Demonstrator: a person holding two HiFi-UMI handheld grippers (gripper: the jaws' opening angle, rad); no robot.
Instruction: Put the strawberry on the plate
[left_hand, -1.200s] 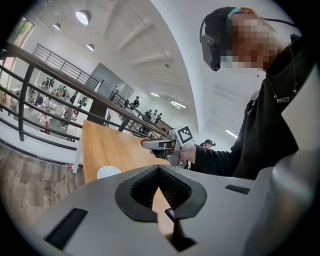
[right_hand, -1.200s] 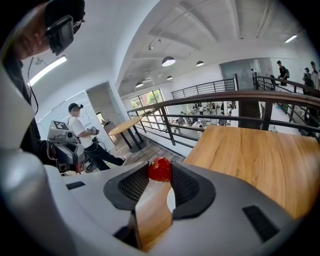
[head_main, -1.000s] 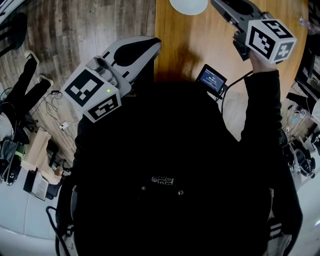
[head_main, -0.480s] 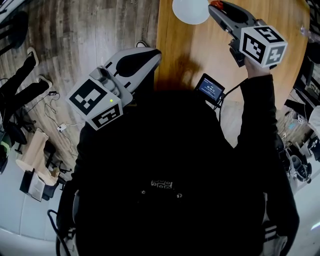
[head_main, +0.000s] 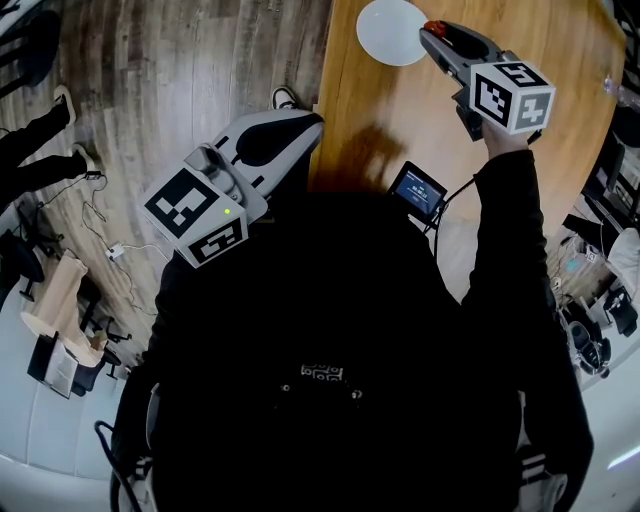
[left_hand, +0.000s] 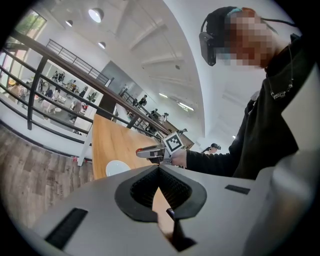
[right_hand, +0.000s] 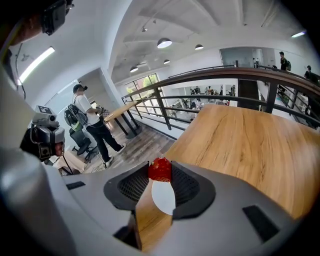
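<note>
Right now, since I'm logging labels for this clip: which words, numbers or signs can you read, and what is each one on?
No text is readable.
Small screen: lit lines of text, too small to read.
Print on the person's black top: too small to read.
Cubes on the left gripper and right gripper: black-and-white square markers, no letters.

the scene is seen steeply downward from the head. close cameras are aimed along the jaws of the left gripper (head_main: 316, 119) and right gripper (head_main: 430, 32). the wooden table (head_main: 400, 110) and white plate (head_main: 388, 30) are shared by all views.
</note>
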